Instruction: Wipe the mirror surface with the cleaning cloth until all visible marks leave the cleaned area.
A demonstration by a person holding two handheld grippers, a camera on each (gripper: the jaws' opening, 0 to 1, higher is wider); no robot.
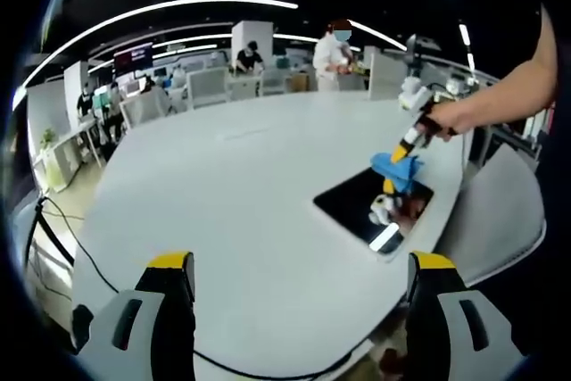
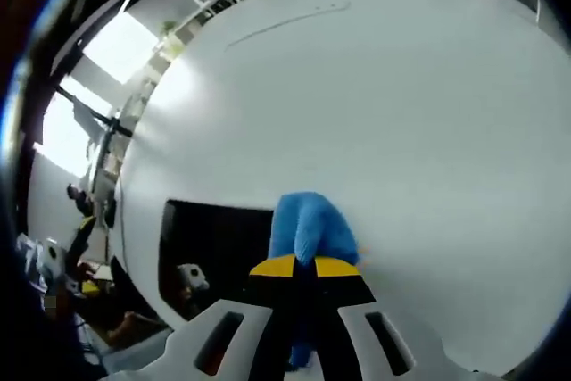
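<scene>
A dark rectangular mirror (image 1: 357, 205) lies flat near the right edge of the white table (image 1: 232, 194). The right gripper (image 1: 403, 156), held by a person's hand, presses a blue cleaning cloth (image 1: 394, 169) onto the mirror's far edge. In the right gripper view the yellow-tipped right gripper (image 2: 303, 266) is shut on the blue cloth (image 2: 308, 225), which lies at the mirror's (image 2: 214, 247) right edge and partly on the table (image 2: 401, 113). My left gripper (image 1: 299, 267) hovers open over the table's near side, well short of the mirror, with nothing between its jaws.
A black cable (image 1: 85, 256) runs along the table's near left edge. Desks, chairs and several people stand beyond the far side of the table. The person's arm (image 1: 508, 95) reaches in from the right.
</scene>
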